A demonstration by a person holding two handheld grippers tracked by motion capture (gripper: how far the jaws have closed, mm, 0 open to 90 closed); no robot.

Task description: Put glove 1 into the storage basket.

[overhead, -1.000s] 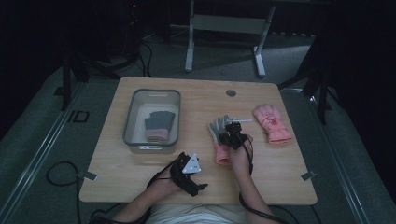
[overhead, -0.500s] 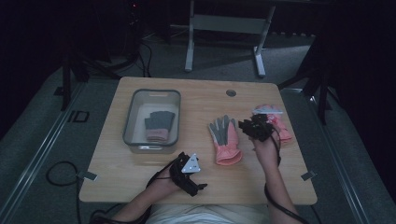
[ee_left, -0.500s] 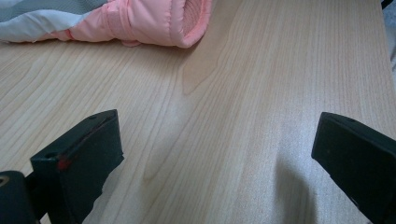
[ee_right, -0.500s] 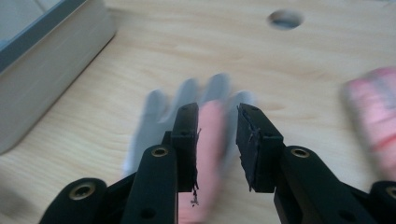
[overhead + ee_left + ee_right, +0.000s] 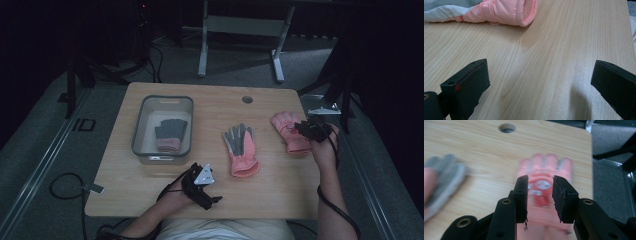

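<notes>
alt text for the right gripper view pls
The right gripper hovers with open, empty jaws over a blurred pink glove lying flat on the wooden table. A grey-palmed glove lies at the left edge, and a round cable hole sits near the table's far edge.

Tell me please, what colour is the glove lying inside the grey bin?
Dark grey with a pink cuff, the glove shows best in the high view.

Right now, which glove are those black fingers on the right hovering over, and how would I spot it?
Start at the wooden table and go to its right edge. The pink glove lies there, back up, bearing a red and white patch. The glove beside it, mid-table, shows a grey palm.
</notes>
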